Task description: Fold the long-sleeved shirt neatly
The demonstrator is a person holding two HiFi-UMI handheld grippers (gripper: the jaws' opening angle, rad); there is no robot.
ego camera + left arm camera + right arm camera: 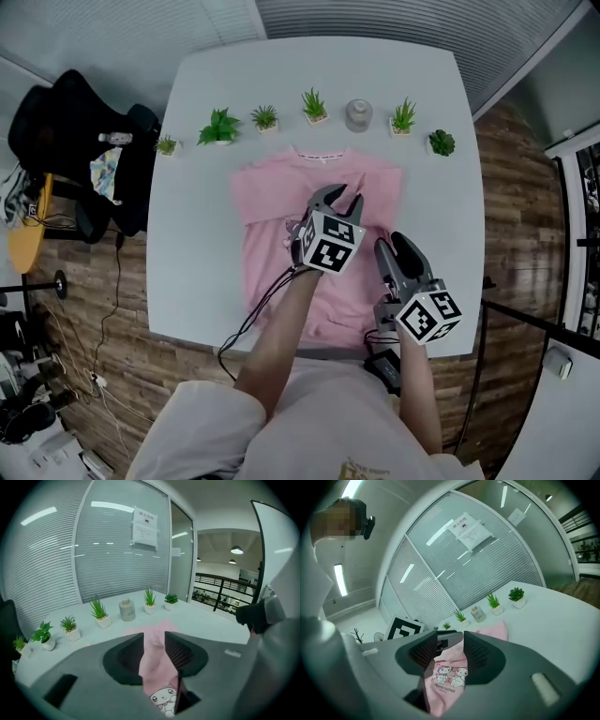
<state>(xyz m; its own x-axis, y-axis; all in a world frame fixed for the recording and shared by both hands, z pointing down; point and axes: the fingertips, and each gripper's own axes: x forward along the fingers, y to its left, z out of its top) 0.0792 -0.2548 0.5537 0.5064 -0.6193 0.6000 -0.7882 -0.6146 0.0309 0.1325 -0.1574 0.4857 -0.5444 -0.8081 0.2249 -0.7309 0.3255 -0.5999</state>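
Soft pink shirt (272,234) with a cartoon print lies flat mid smooth white desk (197,187). Left hand-held gripper (342,199) over it, jaws partly apart, empty. Right hand-held gripper (398,246) near shirt's right edge, jaws wide, empty. Potted plants (264,117) and grey jar (358,114) line up behind.

shirt (267,234): centre covered by left tool (342,199) | wall notice (144,527): print illegible

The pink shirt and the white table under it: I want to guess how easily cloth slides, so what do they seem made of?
Pink shirt: looks like soft knit cotton or a blend, matte; it lies in gentle wrinkles and carries a printed cartoon. Table: hard, smooth white top, probably laminate or painted board; even surface, no grain visible.
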